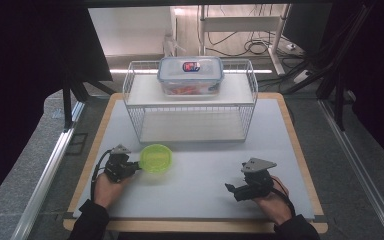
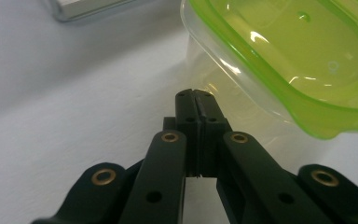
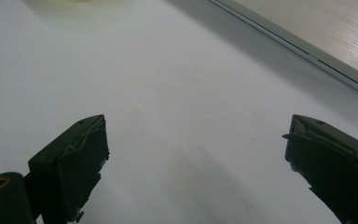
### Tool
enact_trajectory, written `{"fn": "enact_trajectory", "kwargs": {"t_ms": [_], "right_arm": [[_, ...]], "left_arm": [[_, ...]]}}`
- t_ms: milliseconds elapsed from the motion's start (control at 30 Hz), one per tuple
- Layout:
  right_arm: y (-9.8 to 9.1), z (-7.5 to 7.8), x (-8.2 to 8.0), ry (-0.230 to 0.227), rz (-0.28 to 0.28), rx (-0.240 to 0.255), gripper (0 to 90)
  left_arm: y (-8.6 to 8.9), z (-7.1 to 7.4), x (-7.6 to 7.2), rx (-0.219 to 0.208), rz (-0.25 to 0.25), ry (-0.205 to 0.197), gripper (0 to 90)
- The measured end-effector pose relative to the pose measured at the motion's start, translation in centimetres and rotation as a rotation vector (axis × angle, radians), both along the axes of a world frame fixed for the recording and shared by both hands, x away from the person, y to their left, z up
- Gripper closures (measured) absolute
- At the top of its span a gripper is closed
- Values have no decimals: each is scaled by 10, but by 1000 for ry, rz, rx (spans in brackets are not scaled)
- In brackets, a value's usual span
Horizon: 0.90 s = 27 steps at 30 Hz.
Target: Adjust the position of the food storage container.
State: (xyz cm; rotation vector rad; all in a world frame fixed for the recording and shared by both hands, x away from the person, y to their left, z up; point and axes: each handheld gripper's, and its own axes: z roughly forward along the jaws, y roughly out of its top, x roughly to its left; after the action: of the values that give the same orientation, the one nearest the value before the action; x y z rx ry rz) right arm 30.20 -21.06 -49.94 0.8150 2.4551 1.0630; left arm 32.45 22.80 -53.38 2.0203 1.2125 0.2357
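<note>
Plastic tub (image 2: 279, 56), light and probably slick, wants gripping at its green rim; left gripper (image 2: 196, 95) closed, empty, beside it.

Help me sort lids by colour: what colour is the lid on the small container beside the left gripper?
Translucent lime green lid; it shows best in the left gripper view.

Left hand-held gripper (image 2: 196, 95) shut, right (image 3: 196, 140) agape

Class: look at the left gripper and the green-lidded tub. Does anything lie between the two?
Nothing visible does. The left gripper, jaws shut, sits right beside the tub, its tips at the clear wall under the green rim; whether they touch is unclear.
</note>
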Motion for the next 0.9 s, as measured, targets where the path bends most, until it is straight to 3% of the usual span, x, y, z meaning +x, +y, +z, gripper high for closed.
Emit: {"fn": "enact_trajectory", "kwargs": {"t_ms": [367, 533, 900], "right_arm": [[1, -1, 0, 5, 3, -3, 55], [0, -1, 0, 5, 5, -1, 55], [0, -1, 0, 8, 6, -1, 55]], "left_arm": [[-26, 1, 8, 9, -56, -6, 898], [-46, 3, 12, 25, -107, -13, 898], [-74, 5, 9, 33, -183, -17, 898]]}}
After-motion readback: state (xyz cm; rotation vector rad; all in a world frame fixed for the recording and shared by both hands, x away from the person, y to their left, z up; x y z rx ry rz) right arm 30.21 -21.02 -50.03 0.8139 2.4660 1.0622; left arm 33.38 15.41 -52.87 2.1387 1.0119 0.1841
